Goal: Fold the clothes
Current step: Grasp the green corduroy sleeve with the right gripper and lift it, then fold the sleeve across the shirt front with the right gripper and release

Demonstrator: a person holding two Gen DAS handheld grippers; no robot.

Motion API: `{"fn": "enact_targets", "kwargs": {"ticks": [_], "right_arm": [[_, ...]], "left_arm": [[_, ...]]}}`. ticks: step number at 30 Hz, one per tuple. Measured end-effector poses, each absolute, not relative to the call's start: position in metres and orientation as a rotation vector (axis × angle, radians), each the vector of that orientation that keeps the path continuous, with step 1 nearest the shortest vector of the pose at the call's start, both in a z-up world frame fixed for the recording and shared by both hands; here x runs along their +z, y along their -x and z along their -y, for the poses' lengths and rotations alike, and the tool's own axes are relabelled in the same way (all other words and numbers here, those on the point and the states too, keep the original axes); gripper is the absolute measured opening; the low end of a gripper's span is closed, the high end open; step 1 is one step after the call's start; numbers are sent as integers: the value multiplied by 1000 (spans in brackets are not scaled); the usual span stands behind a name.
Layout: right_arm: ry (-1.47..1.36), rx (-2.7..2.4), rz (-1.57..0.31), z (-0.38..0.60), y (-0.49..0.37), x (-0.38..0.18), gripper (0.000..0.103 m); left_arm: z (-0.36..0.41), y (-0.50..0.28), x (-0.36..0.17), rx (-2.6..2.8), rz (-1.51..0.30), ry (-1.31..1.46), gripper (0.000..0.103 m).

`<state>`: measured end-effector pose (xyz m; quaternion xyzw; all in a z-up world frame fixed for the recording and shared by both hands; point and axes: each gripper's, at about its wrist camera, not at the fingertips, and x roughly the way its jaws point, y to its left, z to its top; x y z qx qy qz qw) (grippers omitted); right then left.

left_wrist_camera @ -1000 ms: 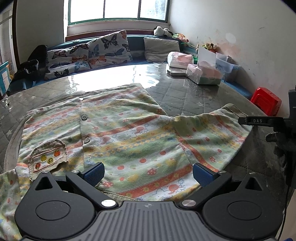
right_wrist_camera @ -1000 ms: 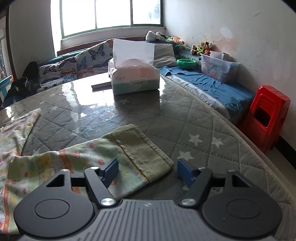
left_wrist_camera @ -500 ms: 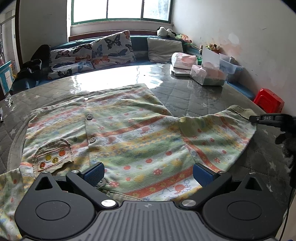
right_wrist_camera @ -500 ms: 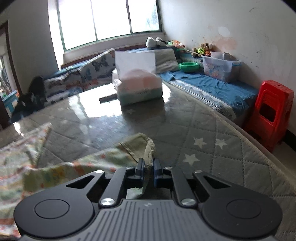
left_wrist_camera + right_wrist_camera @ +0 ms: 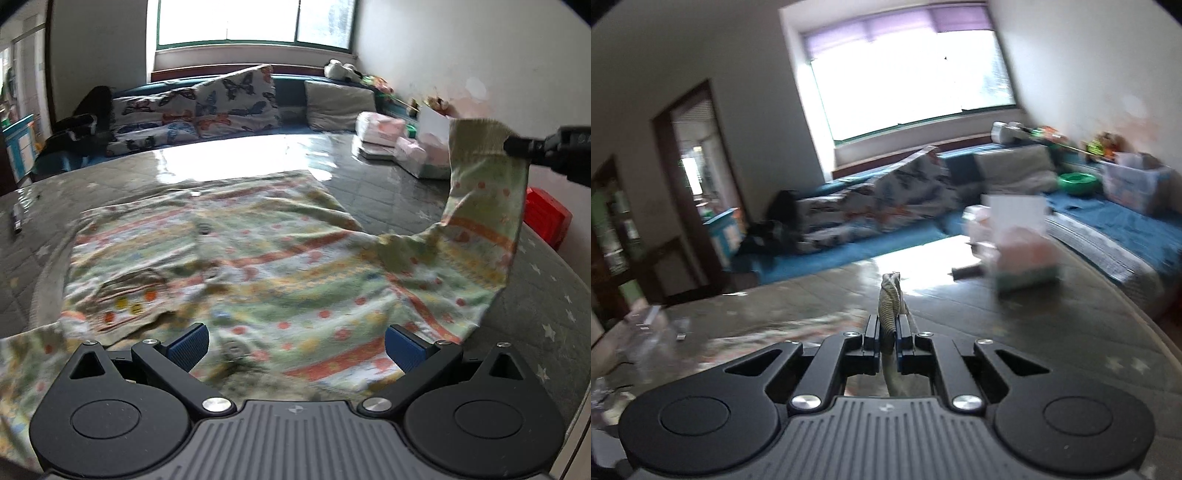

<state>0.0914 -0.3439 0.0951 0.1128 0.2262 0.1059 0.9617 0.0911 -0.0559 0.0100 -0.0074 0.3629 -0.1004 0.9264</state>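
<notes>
A striped, patterned child's shirt (image 5: 258,266) lies spread on the quilted grey table (image 5: 388,192), its buttons and small pocket facing up. My left gripper (image 5: 295,345) hovers open over the shirt's near hem, with nothing between its blue pads. My right gripper (image 5: 887,328) is shut on the ribbed green cuff (image 5: 889,302) of the sleeve. In the left wrist view that sleeve (image 5: 480,206) hangs lifted off the table at the right, its cuff pinched by the right gripper (image 5: 511,146).
Tissue packs and a box (image 5: 402,147) sit on the table's far right. A red stool (image 5: 546,218) stands beyond the right edge. A cushioned bench with butterfly pillows (image 5: 207,103) runs under the window. A small dark object (image 5: 16,221) lies at the table's left.
My right gripper shut on the sleeve cuff and rose, lifting the sleeve off the table. My left gripper drifted slightly over the hem and stayed open.
</notes>
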Motion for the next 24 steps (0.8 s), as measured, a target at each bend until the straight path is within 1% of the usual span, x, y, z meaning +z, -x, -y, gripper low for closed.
{"fn": "enact_targets", "kwargs": {"ticks": [9, 20, 22, 24], "right_arm": [[-151, 440, -473, 251, -102, 113, 7], [-43, 619, -572, 152, -102, 89, 7], [-25, 648, -598, 139, -102, 82, 10], [-10, 668, -615, 132, -100, 76, 17]], "left_arm": [[-5, -71, 18, -82, -698, 98, 103], [-58, -52, 14, 32, -688, 183, 103], [-63, -50, 14, 44, -687, 191, 103], [-67, -49, 13, 56, -687, 198, 103]]}}
